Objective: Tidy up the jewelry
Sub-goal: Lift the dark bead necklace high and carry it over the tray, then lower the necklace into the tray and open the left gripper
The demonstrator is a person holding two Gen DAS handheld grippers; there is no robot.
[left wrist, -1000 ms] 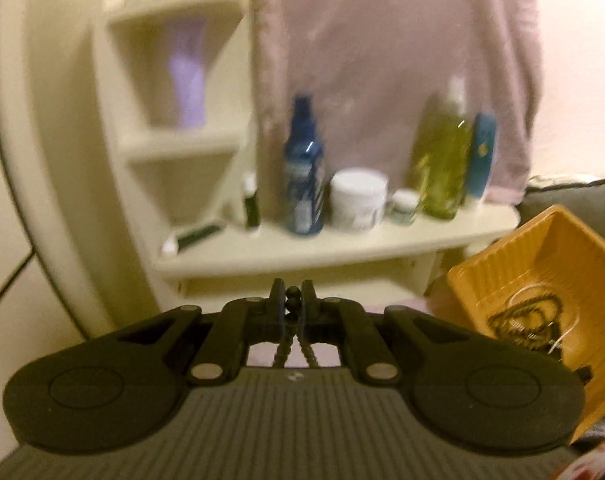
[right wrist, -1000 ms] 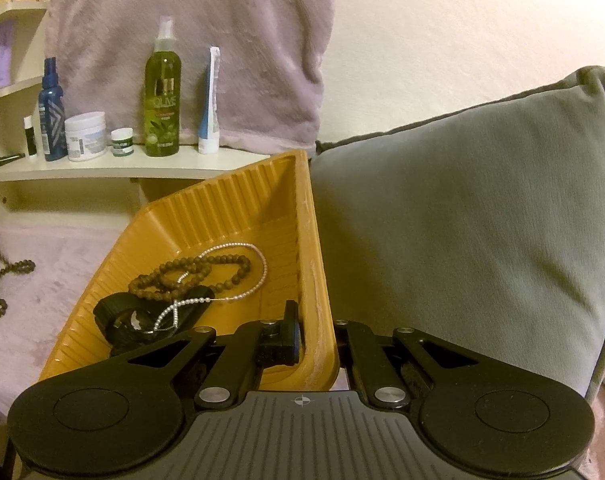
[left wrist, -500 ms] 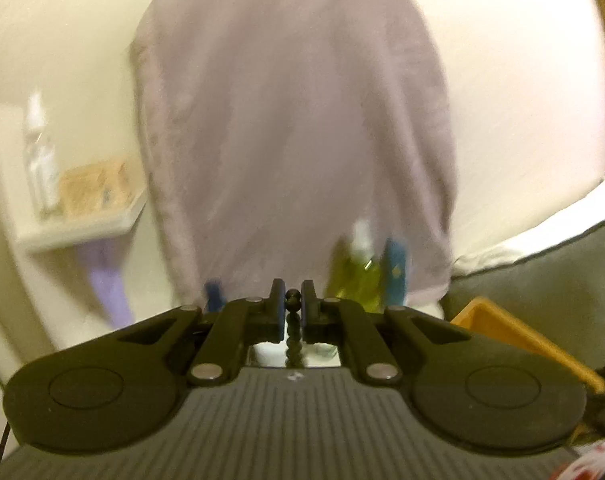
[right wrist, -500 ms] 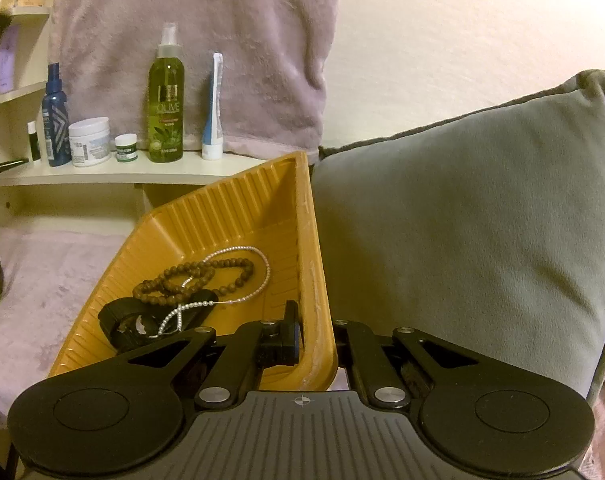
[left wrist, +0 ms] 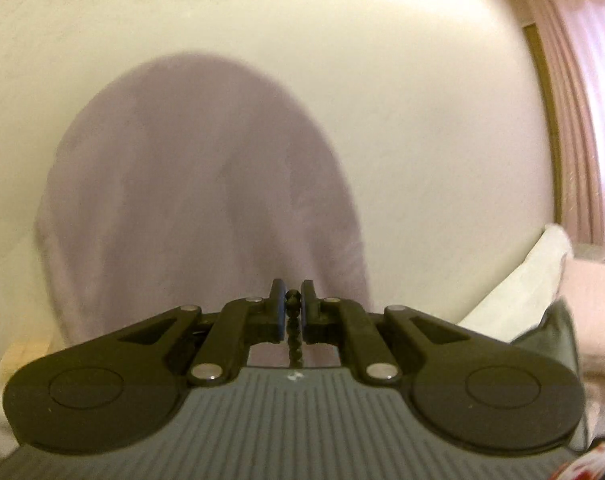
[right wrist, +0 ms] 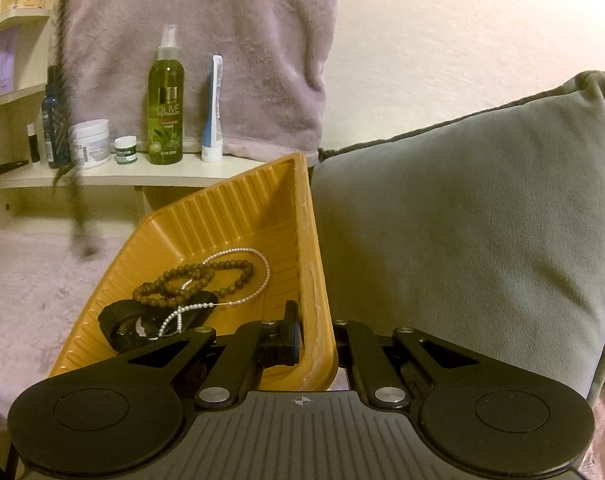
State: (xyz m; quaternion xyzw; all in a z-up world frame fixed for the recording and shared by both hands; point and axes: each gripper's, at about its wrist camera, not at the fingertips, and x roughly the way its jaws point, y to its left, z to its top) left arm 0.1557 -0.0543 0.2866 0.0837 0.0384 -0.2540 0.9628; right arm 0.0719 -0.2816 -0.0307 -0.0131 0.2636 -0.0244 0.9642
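My left gripper (left wrist: 292, 300) is shut on a dark beaded necklace (left wrist: 293, 332), whose beads show between the pads and drop out of sight below. In the right wrist view that same necklace (right wrist: 64, 100) hangs as a long blurred strand at the far left, its lower end above the pinkish blanket. My right gripper (right wrist: 316, 332) is shut on the near rim of a yellow ribbed tray (right wrist: 238, 216), holding it tilted. In the tray lie a brown bead necklace (right wrist: 194, 280), a thin pearl strand (right wrist: 238, 276) and a black watch (right wrist: 130, 322).
A grey cushion (right wrist: 462, 220) presses against the tray's right side. Behind stands a cream shelf (right wrist: 114, 174) with an olive spray bottle (right wrist: 165, 100), a white-blue tube, jars and a blue bottle. A mauve towel (left wrist: 198, 200) hangs on the wall. A pinkish blanket (right wrist: 26, 280) covers the surface.
The left gripper has risen and tipped upward with the necklace, so the shelf and tray left its view. The hanging strand lifted off the blanket in the right view. The right gripper stayed put.
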